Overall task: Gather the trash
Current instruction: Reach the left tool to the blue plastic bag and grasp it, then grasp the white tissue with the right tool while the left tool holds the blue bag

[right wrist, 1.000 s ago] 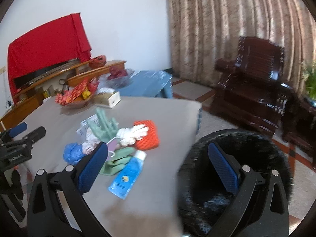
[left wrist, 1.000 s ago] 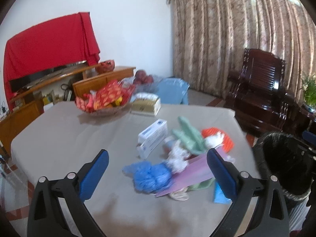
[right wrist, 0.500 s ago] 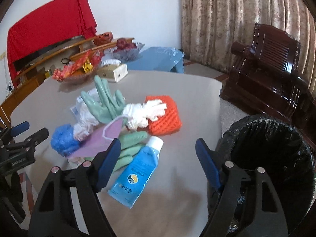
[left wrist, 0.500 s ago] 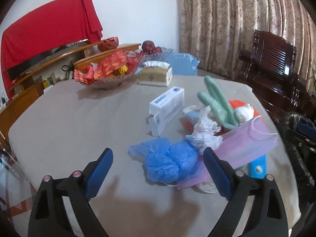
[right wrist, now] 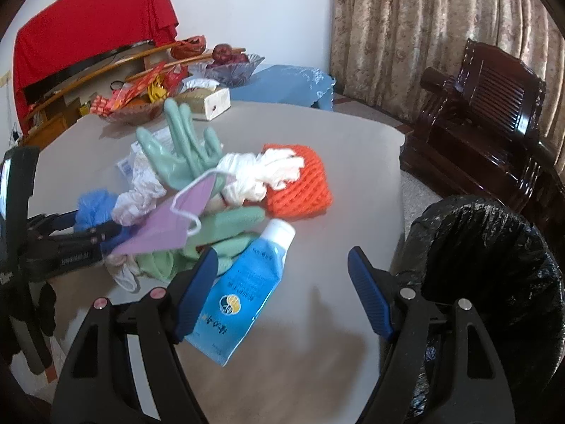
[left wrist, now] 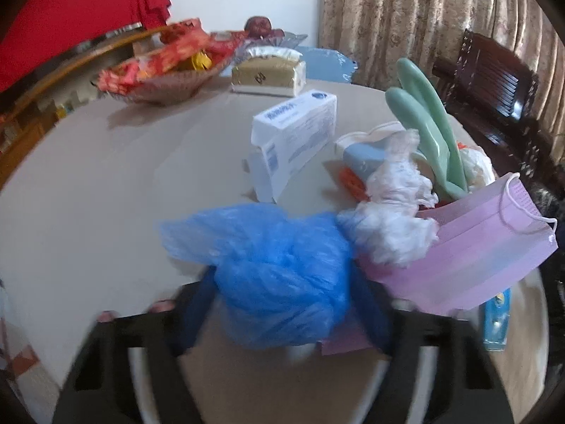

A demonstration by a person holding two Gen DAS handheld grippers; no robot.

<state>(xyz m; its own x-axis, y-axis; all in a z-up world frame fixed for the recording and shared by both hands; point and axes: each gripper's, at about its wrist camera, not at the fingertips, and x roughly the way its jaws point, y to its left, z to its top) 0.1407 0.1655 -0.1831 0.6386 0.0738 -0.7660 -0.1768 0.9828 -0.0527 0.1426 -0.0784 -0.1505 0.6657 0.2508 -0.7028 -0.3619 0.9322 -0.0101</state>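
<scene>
A heap of trash lies on the grey table (left wrist: 88, 194). My left gripper (left wrist: 282, 304) has closed in around the crumpled blue plastic bag (left wrist: 279, 265), which fills the gap between its fingers. Beside the bag are a white plastic wad (left wrist: 392, 212), a purple face mask (left wrist: 483, 251), a green rubber glove (left wrist: 427, 113) and a white carton (left wrist: 293, 137). My right gripper (right wrist: 279, 293) is open and empty, its left finger over the blue tube (right wrist: 243, 293). The orange foam net (right wrist: 300, 187) lies beyond. The black-lined bin (right wrist: 494, 282) stands at the right.
A basket of red snack packs (left wrist: 166, 67) and a tissue box (left wrist: 268, 74) sit at the table's far side. A dark wooden chair (right wrist: 483, 123) stands right of the table, before the curtain. My left gripper also shows in the right wrist view (right wrist: 70, 243).
My left gripper moved forward and down onto the blue plastic bag and its fingers narrowed around it. My right gripper moved closer to the blue tube.
</scene>
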